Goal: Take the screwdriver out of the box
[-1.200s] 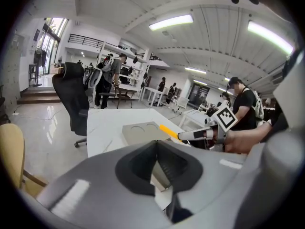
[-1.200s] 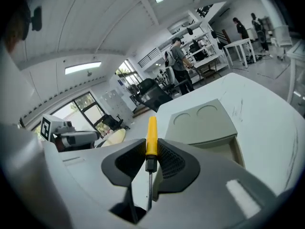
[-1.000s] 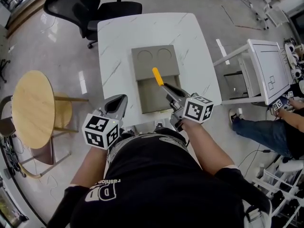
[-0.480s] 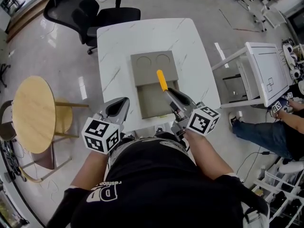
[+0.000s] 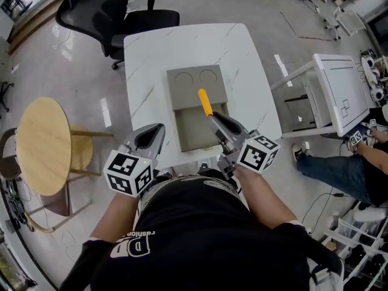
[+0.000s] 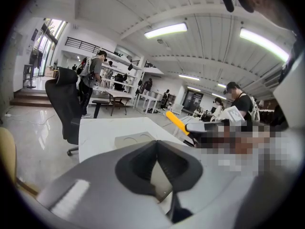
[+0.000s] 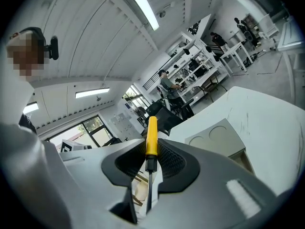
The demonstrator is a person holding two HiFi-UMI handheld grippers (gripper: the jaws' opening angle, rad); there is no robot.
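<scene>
A grey-green box [image 5: 195, 128] lies open on the white marble table [image 5: 151, 59], its lid [image 5: 196, 83] with two round hollows folded back. My right gripper [image 5: 213, 119] is shut on the screwdriver [image 5: 206, 102]. The yellow handle points away from me and hangs tilted above the box. In the right gripper view the screwdriver [image 7: 152, 136] stands pinched between the jaws of the right gripper [image 7: 151, 163], with the box [image 7: 224, 137] beyond. My left gripper [image 5: 150, 137] hovers at the table's near left edge, shut and empty. The left gripper view shows the left gripper [image 6: 156, 146] with its jaws together and the screwdriver [image 6: 177, 122] off to the right.
A black office chair [image 5: 121, 11] stands behind the table. A round wooden side table [image 5: 42, 141] is at the left. A white desk [image 5: 339, 90] stands at the right, with a seated person's legs [image 5: 330, 165] near it.
My right gripper has drawn the screwdriver slightly nearer to me and to the right over the box. The left gripper has stayed put.
</scene>
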